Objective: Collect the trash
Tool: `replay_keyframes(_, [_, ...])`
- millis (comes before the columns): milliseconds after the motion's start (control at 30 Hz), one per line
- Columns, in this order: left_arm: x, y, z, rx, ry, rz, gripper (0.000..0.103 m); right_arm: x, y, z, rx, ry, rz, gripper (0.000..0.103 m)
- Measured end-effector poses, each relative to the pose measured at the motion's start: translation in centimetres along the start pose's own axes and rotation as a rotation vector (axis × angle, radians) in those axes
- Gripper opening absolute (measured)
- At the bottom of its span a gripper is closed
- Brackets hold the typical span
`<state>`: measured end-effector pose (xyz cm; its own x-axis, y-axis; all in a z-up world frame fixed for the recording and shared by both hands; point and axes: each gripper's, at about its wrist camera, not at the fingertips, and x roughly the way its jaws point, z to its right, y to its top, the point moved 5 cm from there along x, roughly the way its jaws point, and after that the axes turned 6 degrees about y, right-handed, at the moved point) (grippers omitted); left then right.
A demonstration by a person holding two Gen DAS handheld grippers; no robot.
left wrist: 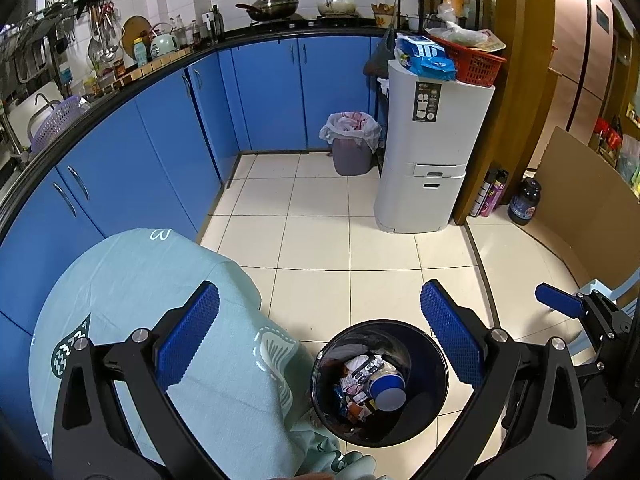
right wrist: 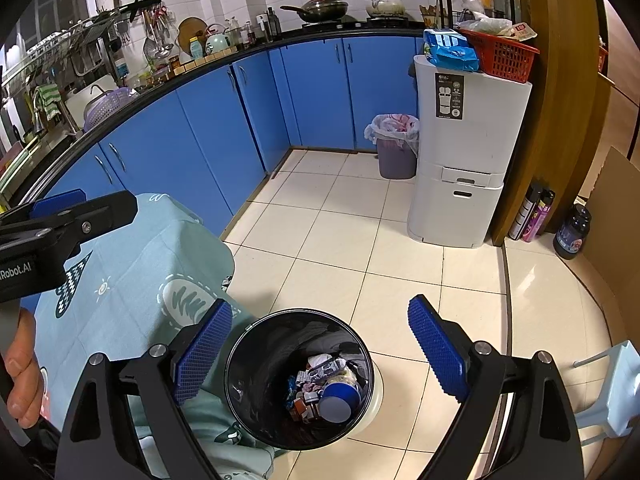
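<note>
Black round bin (left wrist: 380, 384) w/ wrappers & blue cup (left wrist: 387, 392) inside; both tools (left wrist: 320, 336) (right wrist: 320, 350) spread, empty.

The trash bin (right wrist: 299, 380) stood on the floor just right of the cloth-covered table (right wrist: 132, 264), with a cup (right wrist: 336, 402) and wrappers (right wrist: 320, 370) inside the bin.

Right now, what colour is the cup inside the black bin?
Blue cup, clearest in the right wrist view.
</note>
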<state>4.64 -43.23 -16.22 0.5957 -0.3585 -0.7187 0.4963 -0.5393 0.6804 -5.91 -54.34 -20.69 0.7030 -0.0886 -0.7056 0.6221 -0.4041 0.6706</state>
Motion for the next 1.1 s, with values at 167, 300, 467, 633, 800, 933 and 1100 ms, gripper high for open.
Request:
replay_keyframes(167, [-0.1,0.0,-0.1,-0.003,0.000,0.001,0.099,0.1,0.0,-0.1,-0.003,-0.001,0.001,0.087])
replay_keyframes(300, [-0.1,0.0,-0.1,-0.001,-0.001,-0.001,0.099,0.1,0.1,-0.2,-0.005,0.000,0.001,0.087])
replay_keyframes(467, [-0.1,-0.1,-0.2,-0.003,-0.007,-0.006,0.099,0.1,0.2,-0.4,-0.010,-0.002,-0.004,0.087])
replay_keyframes(633, [-0.2,-0.1,-0.2,-0.002,-0.006,-0.005,0.099,0.1,0.4,-0.6,-0.015,-0.001,-0.001,0.087])
replay_keyframes(800, [-0.2,-0.1,-0.2,-0.001,-0.005,-0.003,0.099,0.1,0.4,-0.7,-0.016,-0.001,-0.001,0.087])
replay_keyframes(933, [-0.5,0.0,-0.4,0.002,-0.005,0.002,0.099,0.0,0.6,-0.9,-0.021,0.000,0.001,0.087])
replay_keyframes(1100, [-0.6,-0.1,-0.4,0.004,-0.004,0.003,0.099,0.0,0.6,-1.0,-0.021,0.001,0.003,0.087])
